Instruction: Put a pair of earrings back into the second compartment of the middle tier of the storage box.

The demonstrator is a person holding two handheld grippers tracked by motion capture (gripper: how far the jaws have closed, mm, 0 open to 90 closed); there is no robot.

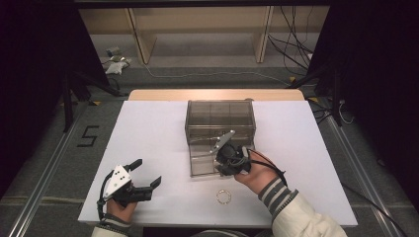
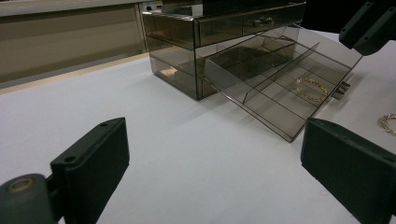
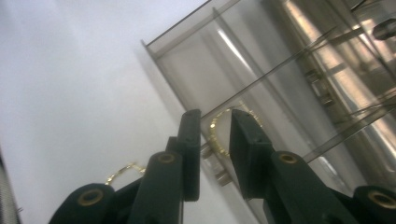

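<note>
Left hand-held gripper (image 1: 146, 174) at 7 o'clock on the white bench (image 1: 158, 133), jaws spread wide, nothing between them, parked and aimed toward the organiser.

Smoky clear drawer organiser (image 1: 220, 117) at centre, toward 12; its lower drawer (image 1: 205, 160) pulled out toward 6, sagging at the front edge, dividers visible. One gold bracelet (image 2: 310, 88) lies in a front compartment near the drawer's handle.

Right hand-held gripper (image 3: 214, 133) over the drawer front at about 5 o'clock, jaws slightly parted with a narrow gap, pads not pressing on anything; that bracelet (image 3: 219, 133) shows through the gap, lying below in the compartment, released.

Second gold bracelet (image 1: 224, 197) loose on the bench at 6 o'clock, just left of the right hand.

Risks, as judgement: a jaw tip could snag a bracelet link on withdrawal and drag it out; knocking the tilted drawer could tip it off its runners; the thin bench bracelet may slip from a flat pinch.
</note>
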